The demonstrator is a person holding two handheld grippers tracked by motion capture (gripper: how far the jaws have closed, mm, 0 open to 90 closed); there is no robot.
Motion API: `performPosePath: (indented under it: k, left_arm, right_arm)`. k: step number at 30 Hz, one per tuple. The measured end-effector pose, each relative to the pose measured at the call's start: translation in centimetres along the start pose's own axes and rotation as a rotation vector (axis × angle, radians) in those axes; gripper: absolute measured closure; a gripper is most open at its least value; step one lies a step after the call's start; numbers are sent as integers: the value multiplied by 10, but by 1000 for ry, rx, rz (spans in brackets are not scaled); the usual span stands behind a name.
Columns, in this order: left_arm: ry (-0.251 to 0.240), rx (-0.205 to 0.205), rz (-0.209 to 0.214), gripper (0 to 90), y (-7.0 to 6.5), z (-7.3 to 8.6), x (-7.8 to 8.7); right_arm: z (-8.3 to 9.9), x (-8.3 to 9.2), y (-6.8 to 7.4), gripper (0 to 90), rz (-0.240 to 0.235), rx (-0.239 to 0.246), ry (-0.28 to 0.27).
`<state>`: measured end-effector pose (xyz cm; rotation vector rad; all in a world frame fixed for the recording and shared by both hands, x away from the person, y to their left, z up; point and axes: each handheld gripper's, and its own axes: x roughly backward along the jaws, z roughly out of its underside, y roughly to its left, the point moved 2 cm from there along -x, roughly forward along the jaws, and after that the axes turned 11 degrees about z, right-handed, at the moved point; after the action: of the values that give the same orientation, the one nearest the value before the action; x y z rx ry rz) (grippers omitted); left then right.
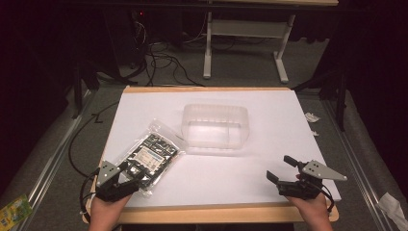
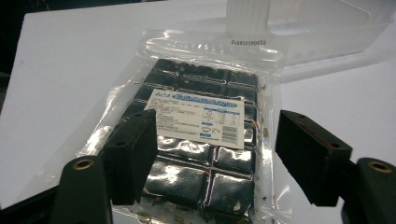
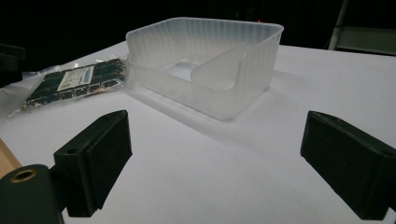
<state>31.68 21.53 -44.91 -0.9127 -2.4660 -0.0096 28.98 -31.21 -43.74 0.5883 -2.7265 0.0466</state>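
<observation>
Dim room — grey floor (image 1: 57, 144), loose cables (image 1: 163, 60), white table legs (image 1: 208, 48)

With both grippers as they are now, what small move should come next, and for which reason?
Probably lower the left gripper and shut it on the clear packet. Its jaws stand open on either side of the packet's near end, not yet gripping. The right gripper is open over bare table, and the plastic bin sits empty.

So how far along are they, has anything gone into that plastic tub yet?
Nothing looks done so far: the clear tub is empty. In hand: the left gripper is open, its jaws on either side of the sealed packet of dark squares, not yet closed on it. The right gripper is open and holds nothing. My guess is that gripping the packet and moving it are still left.
</observation>
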Motion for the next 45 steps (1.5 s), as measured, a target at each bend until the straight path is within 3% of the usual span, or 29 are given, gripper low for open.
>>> performPosePath:
  k: [5, 7, 8, 9, 12, 15, 18, 20, 23, 25, 29, 31, 32, 33, 35, 38, 40, 45]
  left_arm:
    - [-40, -10, -50, 383, 2, -4, 3]
    - [-38, -1, -71, 493, 7, -3, 5]
    - [-36, 7, -81, 638, 11, -3, 5]
    - [-32, 18, -91, 638, 15, -2, 6]
    - [-45, 67, -151, 870, 33, 2, 15]
    - [-76, 154, -240, 900, 57, 9, 29]
    - [-60, 265, -281, 896, 80, 22, 36]
    - [-30, 317, -288, 804, 89, 28, 34]
    - [11, 372, -250, 668, 97, 32, 25]
    - [37, 356, -242, 556, 101, 32, 17]
    - [103, 335, -220, 514, 112, 31, 5]
    - [105, 340, -206, 558, 113, 33, 4]
    - [108, 353, -187, 637, 114, 33, 6]
    - [107, 364, -172, 637, 114, 34, 8]
    - [125, 368, -155, 773, 112, 36, 12]
    - [152, 338, -138, 898, 104, 40, 19]
    - [174, 296, -137, 900, 98, 41, 23]
    - [143, 254, -147, 900, 89, 37, 29]
  right_arm:
    - [3, -1, 0, 100, 3, 9, 12]
    - [4, -1, 0, 104, 4, 2, 16]
    - [5, -2, -1, 107, 4, 2, 19]
    - [5, -2, -1, 107, 4, 2, 19]
    - [6, -4, -1, 112, 8, 2, 25]
    - [6, -4, 0, 117, 7, 3, 31]
    - [6, -2, 0, 128, 5, 14, 24]
    - [6, -4, 0, 131, 9, 7, 30]
    - [7, -6, 0, 134, 9, 2, 39]
    - [7, -6, 2, 141, 5, 14, 39]
    - [8, -6, 5, 144, -3, 21, 44]
    - [8, -6, 6, 146, -4, 24, 45]
    - [9, -6, 6, 147, -2, 22, 46]
    - [9, -6, 6, 147, -2, 22, 46]
    - [9, -6, 5, 148, 0, 20, 47]
    - [9, -5, 3, 149, 6, 11, 49]
    - [9, -4, 3, 149, 6, 3, 43]
    - [9, -4, 2, 151, 4, -1, 44]
